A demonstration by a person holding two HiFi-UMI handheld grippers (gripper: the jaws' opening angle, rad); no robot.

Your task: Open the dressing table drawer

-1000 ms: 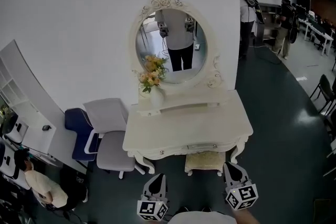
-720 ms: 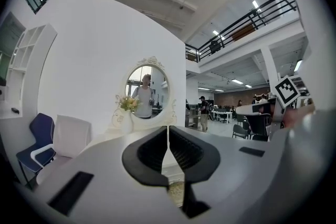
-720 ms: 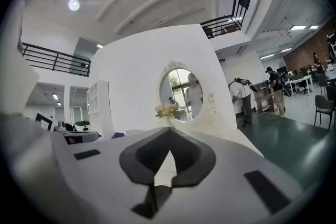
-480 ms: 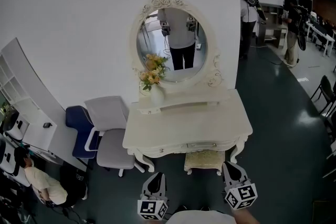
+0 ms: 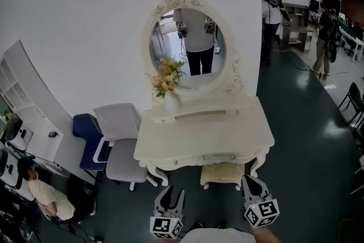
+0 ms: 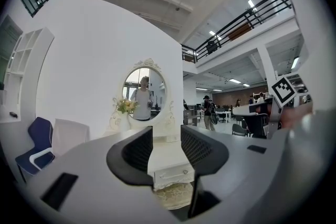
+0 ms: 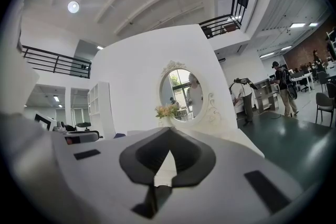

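Observation:
The cream dressing table [image 5: 170, 142] stands against the white wall under an oval mirror [image 5: 187, 48]. Its drawer [image 5: 219, 157] sits shut in the front rail, small knobs showing. Both grippers hang level in front of the table, apart from it. My left gripper [image 5: 172, 194] is open; its jaws have just been opening, and nothing lies between them. In the left gripper view the drawer front [image 6: 172, 172] shows through the gap of the left gripper [image 6: 167, 145]. My right gripper [image 5: 250, 181] is shut and empty, its tips meeting in the right gripper view [image 7: 169, 132].
A padded stool [image 5: 222, 174] stands under the table. A vase of flowers [image 5: 168, 91] is on the table's back left. A white chair [image 5: 122, 148] and a blue chair [image 5: 85, 139] stand left of the table. People [image 5: 327, 37] stand far right.
The left gripper's jaws have parted from shut to open. The right gripper has kept still. The people at far right have shifted.

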